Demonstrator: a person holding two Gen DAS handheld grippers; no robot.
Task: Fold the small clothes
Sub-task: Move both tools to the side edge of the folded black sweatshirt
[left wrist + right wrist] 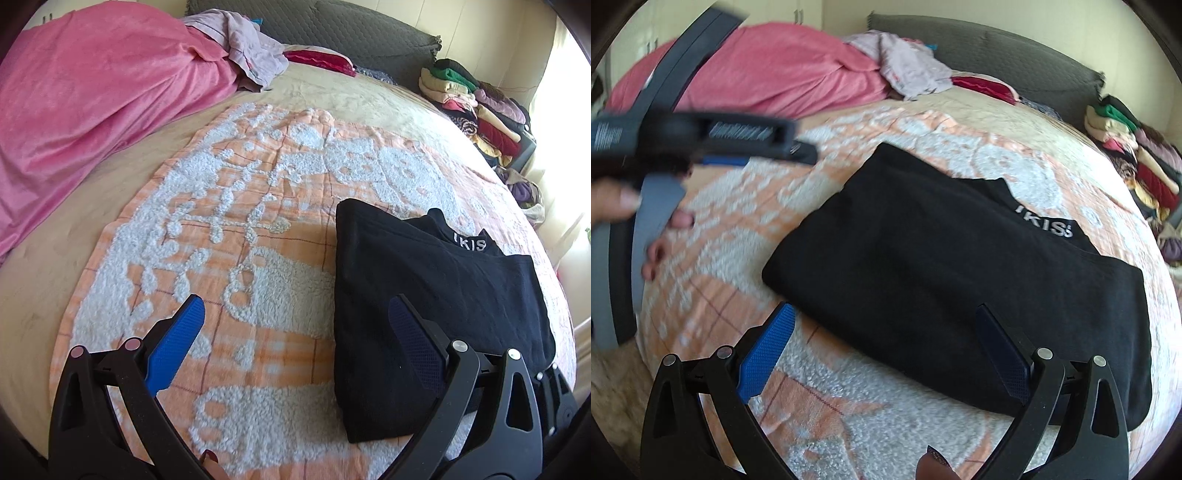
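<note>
Hovering with their blades apart, the left tongs [295,314] have bare orange blanket [229,206] on the bed ahead, the folded black garment [424,295] lying under their right-hand blade. Just right, the right tongs [886,317], also spread and empty, face that garment squarely.

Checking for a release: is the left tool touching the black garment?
Cannot tell. In the left wrist view the left tool is open, one finger overlapping the black garment, but no gap or contact shows plainly.
</note>
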